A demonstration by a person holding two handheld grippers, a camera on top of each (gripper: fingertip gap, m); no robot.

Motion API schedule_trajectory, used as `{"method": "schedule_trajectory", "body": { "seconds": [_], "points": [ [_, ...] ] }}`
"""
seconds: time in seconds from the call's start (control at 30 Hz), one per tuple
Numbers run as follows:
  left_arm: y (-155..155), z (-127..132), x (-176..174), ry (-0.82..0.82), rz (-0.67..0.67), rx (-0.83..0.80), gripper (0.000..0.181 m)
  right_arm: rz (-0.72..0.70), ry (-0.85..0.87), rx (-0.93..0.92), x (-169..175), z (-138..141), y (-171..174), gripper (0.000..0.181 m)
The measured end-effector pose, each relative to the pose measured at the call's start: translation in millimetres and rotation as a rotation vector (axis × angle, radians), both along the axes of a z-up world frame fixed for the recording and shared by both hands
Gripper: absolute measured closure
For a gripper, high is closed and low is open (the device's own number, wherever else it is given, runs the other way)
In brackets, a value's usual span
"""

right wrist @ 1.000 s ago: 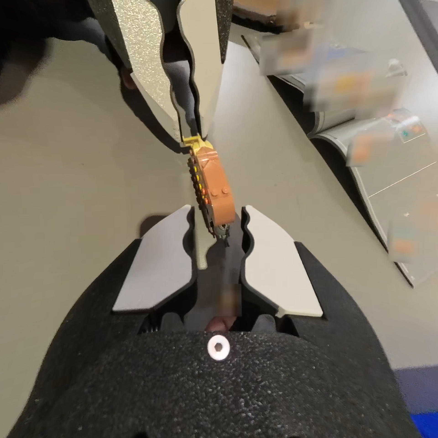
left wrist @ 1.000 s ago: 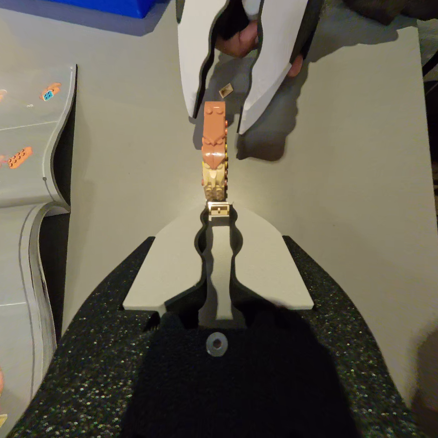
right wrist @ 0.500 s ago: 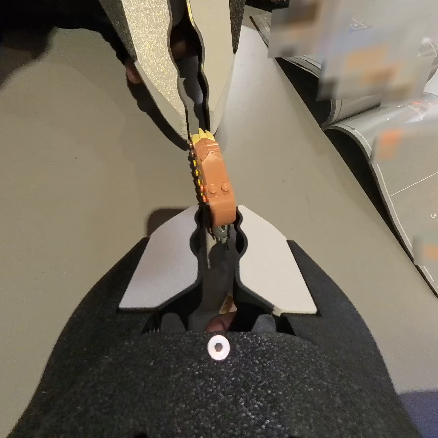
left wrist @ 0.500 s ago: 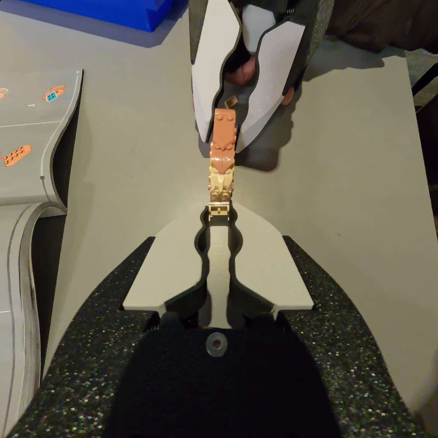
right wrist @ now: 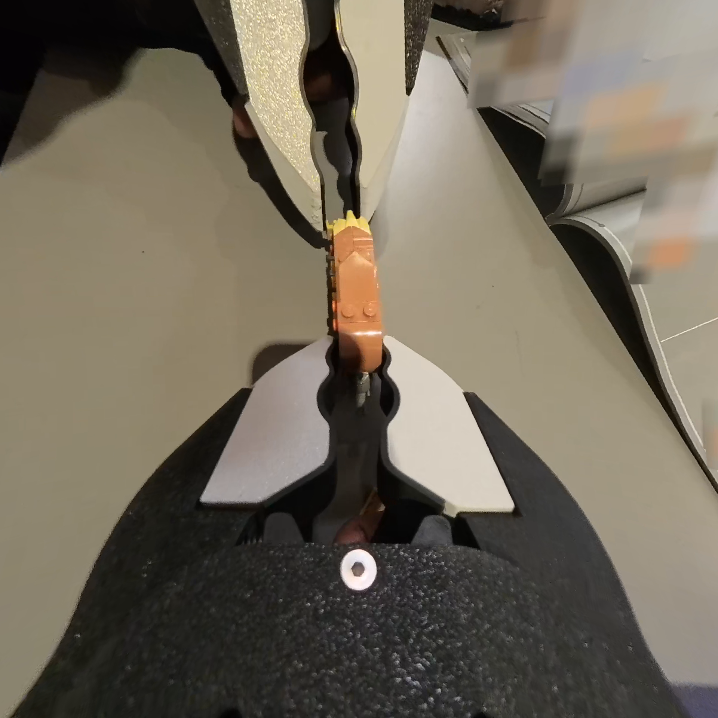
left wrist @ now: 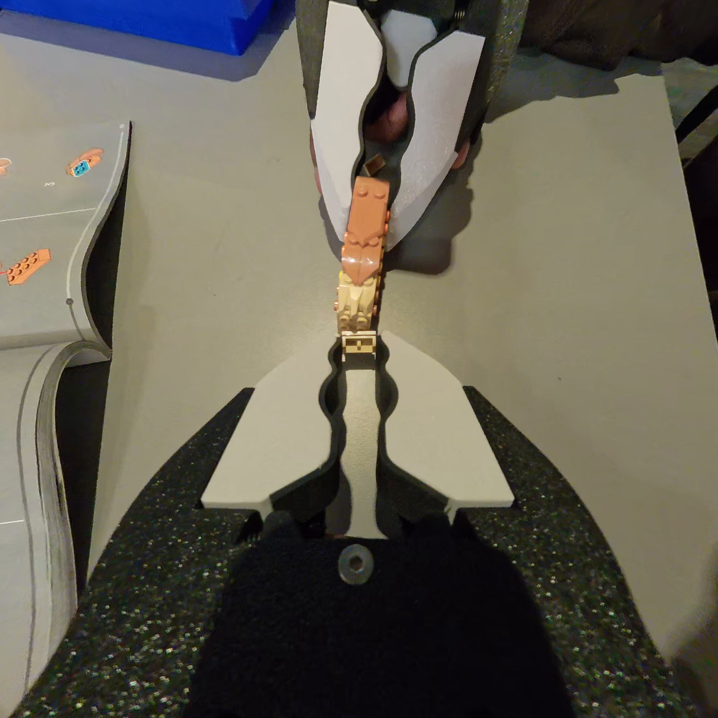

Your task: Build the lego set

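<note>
A narrow lego build [left wrist: 363, 248], orange-brown at one end and tan at the other, hangs above the grey table between both grippers. My left gripper [left wrist: 359, 344] is shut on its tan end. My right gripper [right wrist: 358, 345] is shut on its orange-brown end [right wrist: 359, 311]; a small grey pin [right wrist: 362, 384] sticks out between its fingers. The right gripper also shows opposite in the left wrist view [left wrist: 369, 229], and the left gripper shows opposite in the right wrist view [right wrist: 342, 229]. A small brown piece [left wrist: 373, 168] lies on the table behind the build.
An open instruction booklet [left wrist: 42, 241] lies at the left of the table and shows at the right in the right wrist view [right wrist: 621, 311]. A blue bin [left wrist: 136, 23] stands at the back left. The table edge [left wrist: 676, 155] runs down the right. About 6 cm separates my left fingertips from my right.
My right gripper has moved in around the orange-brown end of the build and shut on it. The left gripper keeps its hold on the tan end.
</note>
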State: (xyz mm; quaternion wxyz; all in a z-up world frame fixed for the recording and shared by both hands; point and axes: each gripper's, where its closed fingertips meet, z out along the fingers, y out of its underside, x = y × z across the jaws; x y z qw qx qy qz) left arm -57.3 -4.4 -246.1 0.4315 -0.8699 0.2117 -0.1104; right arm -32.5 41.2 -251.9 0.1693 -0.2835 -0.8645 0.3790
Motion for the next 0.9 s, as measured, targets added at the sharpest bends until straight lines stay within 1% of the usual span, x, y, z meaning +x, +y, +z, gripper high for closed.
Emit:
{"method": "schedule_trajectory", "body": {
  "seconds": [0.13, 0.3, 0.5, 0.67, 0.9],
  "points": [
    [-1, -1, 1, 0.008, -0.013, 0.0, 0.165, 0.034, 0.002, -0.001, 1, 0, -1, 0.163],
    [-1, -2, 0, 0.02, -0.024, -0.004, 0.166, 0.079, -0.05, -0.052, 4, 1, -2, 0.163],
    [-1, -2, 0, 0.017, -0.028, -0.003, 0.166, 0.101, -0.06, -0.066, 3, 2, 0, 0.163],
    [-1, -1, 0, 0.006, -0.033, -0.006, 0.166, 0.105, -0.051, -0.062, 3, 2, -1, 0.151],
    [1, -2, 0, 0.025, -0.043, -0.004, 0.165, 0.104, -0.018, -0.033, 0, 1, -9, 0.147]
  ]
}}
